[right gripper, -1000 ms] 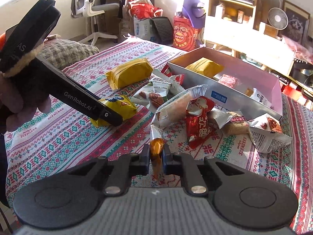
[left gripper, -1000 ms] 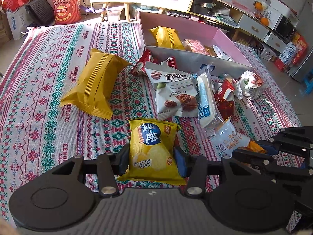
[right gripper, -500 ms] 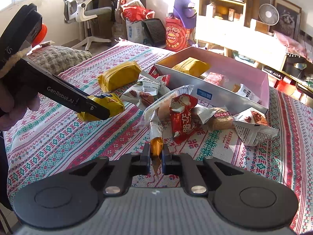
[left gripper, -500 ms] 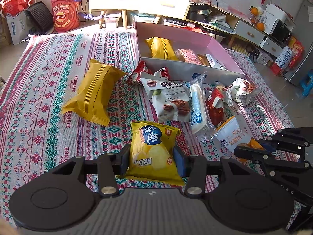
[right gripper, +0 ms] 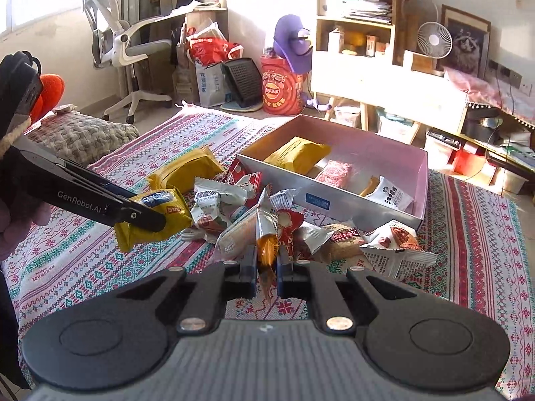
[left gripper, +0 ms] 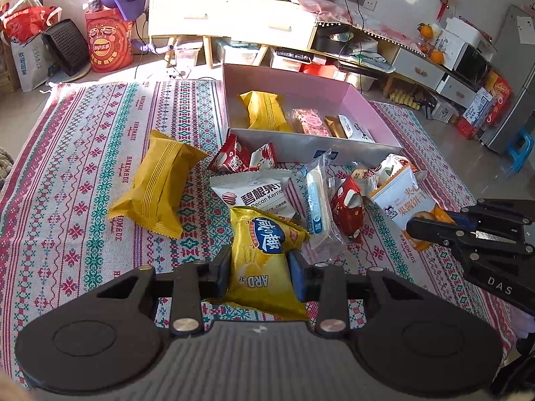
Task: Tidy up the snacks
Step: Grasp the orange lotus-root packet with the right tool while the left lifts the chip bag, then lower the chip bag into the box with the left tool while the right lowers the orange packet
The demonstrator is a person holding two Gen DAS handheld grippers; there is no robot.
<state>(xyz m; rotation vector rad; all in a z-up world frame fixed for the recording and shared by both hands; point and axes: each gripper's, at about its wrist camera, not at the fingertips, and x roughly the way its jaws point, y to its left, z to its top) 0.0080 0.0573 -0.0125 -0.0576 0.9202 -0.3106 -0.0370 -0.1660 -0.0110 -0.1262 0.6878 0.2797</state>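
Left claw [left gripper: 260,272] pinches the yellow chip bag [left gripper: 264,260] — right claw [right gripper: 266,262] pinches the orange-and-white biscuit packet [right gripper: 267,234].

A box [left gripper: 311,147] is set on the cloth [left gripper: 67,173] toward its far edge, with packets [left gripper: 264,110] inside. Before its near wall loose snacks [left gripper: 254,193] are heaped; a pillow pack [left gripper: 157,183] lies to their left.
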